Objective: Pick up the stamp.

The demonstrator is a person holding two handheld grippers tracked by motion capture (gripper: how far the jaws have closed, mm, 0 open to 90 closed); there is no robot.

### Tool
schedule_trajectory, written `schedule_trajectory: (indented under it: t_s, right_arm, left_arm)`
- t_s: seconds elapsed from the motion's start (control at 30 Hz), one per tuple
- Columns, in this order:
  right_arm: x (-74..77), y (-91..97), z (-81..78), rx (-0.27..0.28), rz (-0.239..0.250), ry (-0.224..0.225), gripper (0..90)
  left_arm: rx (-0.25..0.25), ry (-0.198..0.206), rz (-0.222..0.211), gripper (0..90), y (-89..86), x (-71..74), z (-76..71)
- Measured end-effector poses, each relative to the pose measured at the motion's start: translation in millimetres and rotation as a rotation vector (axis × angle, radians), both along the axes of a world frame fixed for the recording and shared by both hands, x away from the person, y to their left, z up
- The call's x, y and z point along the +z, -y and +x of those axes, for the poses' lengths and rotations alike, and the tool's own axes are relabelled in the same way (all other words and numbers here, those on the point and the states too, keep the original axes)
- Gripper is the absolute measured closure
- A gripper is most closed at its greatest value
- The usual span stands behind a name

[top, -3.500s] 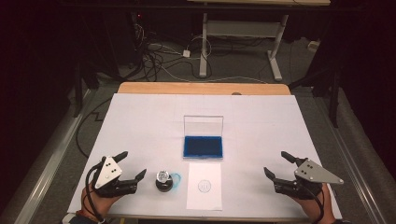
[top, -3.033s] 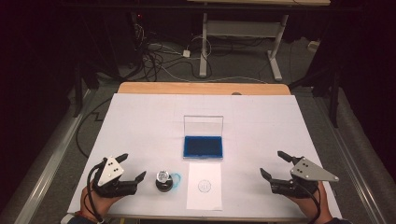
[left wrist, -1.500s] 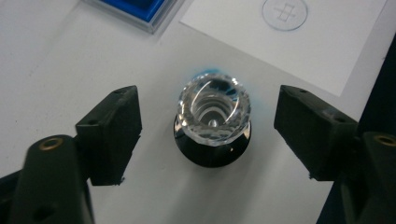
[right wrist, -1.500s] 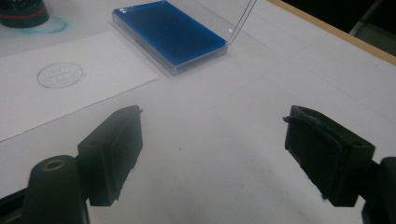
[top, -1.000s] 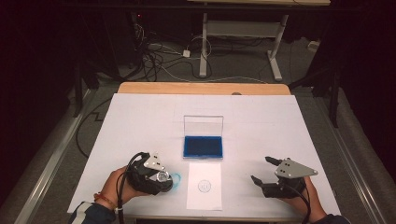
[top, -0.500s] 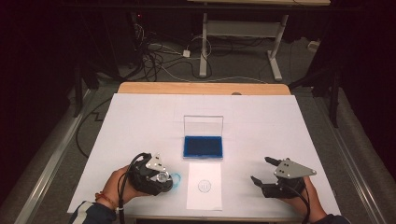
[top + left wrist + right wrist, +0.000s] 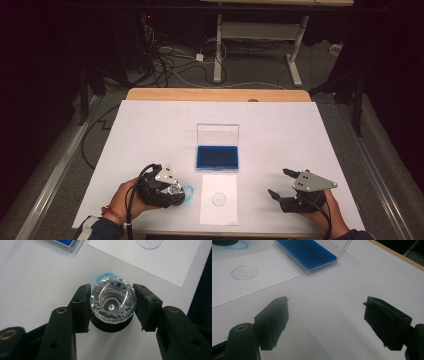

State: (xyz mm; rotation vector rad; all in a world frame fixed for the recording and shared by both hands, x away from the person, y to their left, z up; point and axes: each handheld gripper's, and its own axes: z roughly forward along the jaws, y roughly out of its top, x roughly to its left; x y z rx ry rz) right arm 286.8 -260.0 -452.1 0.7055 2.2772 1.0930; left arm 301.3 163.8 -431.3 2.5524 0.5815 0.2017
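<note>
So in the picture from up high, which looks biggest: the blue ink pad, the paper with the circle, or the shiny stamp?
1. Paper with the circle, a bit bigger than the pad.
2. Blue ink pad.
3. Shiny stamp, smallest, partly hidden inside the left gripper.

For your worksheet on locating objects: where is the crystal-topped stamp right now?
The stamp stands between the left gripper jaws, near-left on the table, left of the paper sheet.
</note>
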Motion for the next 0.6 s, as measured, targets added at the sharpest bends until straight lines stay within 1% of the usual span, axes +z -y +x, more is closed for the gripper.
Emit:
schedule_trajectory:
  t_s: [0.07, 0.13, 0.33, 0.4, 0.47, 0.5, 0.6]
  right_arm:
    - [-0.1, -0.4, 0.0, -0.001, 0.000, -0.002, 19.7]
    - [-0.1, -0.7, -0.4, -0.002, -0.003, -0.001, 19.8]
    - [-0.1, -0.6, -0.4, -0.001, -0.005, -0.003, 20.0]
    - [-0.1, -0.7, -0.2, 0.001, -0.007, -0.002, 20.1]
    - [-0.2, -1.0, -0.1, 0.001, -0.007, -0.002, 20.1]
    - [-0.2, -1.0, 0.1, 0.001, -0.006, -0.003, 20.1]
    - [0.0, -1.0, 0.5, 0.001, -0.003, -0.004, 20.1]
  left_arm:
    - [-0.003, 0.002, 0.001, 52.8, -0.3, 0.3, 0.0]
    - [0.000, 0.000, -0.002, 53.1, -0.6, -0.3, 0.6]
    - [0.001, 0.013, 0.004, 53.8, 0.2, -0.7, -0.3]
    - [-0.015, 0.024, 0.023, 54.0, 1.0, 0.2, -0.8]
    - [-0.002, 0.042, 0.028, 54.0, 1.5, 0.5, -0.6]
    - [0.001, 0.052, 0.027, 54.1, 1.3, 0.5, -0.2]
    - [-0.006, 0.040, 0.008, 54.1, -0.9, 0.6, 0.5]
